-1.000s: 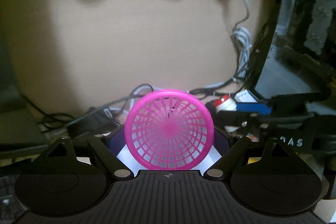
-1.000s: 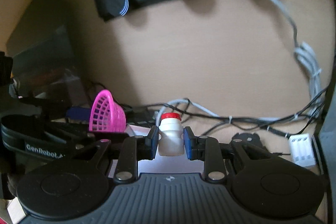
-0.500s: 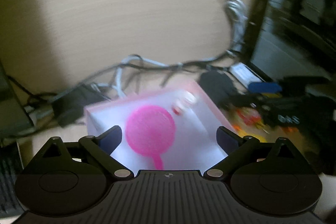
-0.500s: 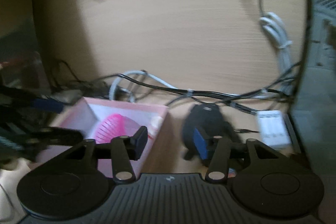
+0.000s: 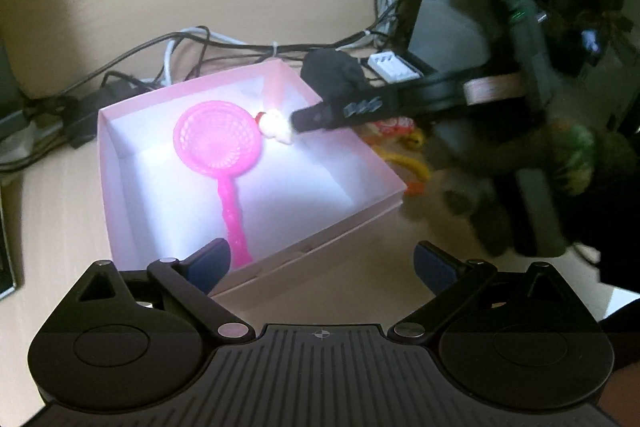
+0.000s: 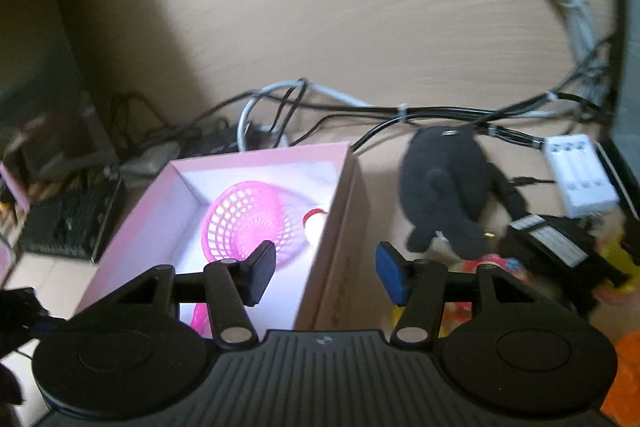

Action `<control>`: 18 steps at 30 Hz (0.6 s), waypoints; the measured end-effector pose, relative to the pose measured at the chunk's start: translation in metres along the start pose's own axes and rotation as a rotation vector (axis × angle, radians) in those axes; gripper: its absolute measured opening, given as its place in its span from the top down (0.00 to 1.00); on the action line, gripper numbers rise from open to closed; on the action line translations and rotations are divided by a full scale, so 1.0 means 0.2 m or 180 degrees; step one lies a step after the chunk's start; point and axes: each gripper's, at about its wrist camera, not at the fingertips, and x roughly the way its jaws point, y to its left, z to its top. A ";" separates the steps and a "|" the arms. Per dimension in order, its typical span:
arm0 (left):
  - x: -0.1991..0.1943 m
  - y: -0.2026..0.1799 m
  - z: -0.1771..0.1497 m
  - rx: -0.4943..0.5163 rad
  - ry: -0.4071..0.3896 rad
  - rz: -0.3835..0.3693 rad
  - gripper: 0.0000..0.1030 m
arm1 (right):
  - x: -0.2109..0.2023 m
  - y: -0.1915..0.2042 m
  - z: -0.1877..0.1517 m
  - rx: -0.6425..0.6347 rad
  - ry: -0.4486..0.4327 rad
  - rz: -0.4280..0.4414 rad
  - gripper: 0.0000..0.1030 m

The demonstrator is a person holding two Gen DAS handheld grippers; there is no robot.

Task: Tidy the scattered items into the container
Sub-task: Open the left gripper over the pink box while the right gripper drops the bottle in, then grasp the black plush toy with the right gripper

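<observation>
Both my left gripper and right gripper are hanging wide open, empty. Pink strainer and small bottle are lying inside the pink box. Black plush toy right of the box risks snagging cables behind the box.

Left tongs spread wide, holding nothing, poised over the near edge of the pink box on the counter. Pink strainer lies flat inside the box, handle toward the camera. Small red-capped bottle lies beside its rim. Right tongs reach in over the far corner, tip at the bottle. Black plush sits just beyond the box.
</observation>
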 end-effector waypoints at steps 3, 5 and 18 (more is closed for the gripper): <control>-0.05 0.01 0.00 -0.0018 -0.0108 0.0021 0.02 | 0.06 0.05 0.00 -0.0136 0.0061 0.0074 0.50; -0.06 0.02 0.00 -0.0011 -0.0123 0.0054 0.02 | 0.09 0.08 0.01 -0.0192 0.0057 0.0039 0.50; 0.13 -0.01 0.00 0.0468 -0.0016 0.0951 0.02 | -0.16 0.00 -0.02 -0.0424 -0.0373 -0.0413 0.48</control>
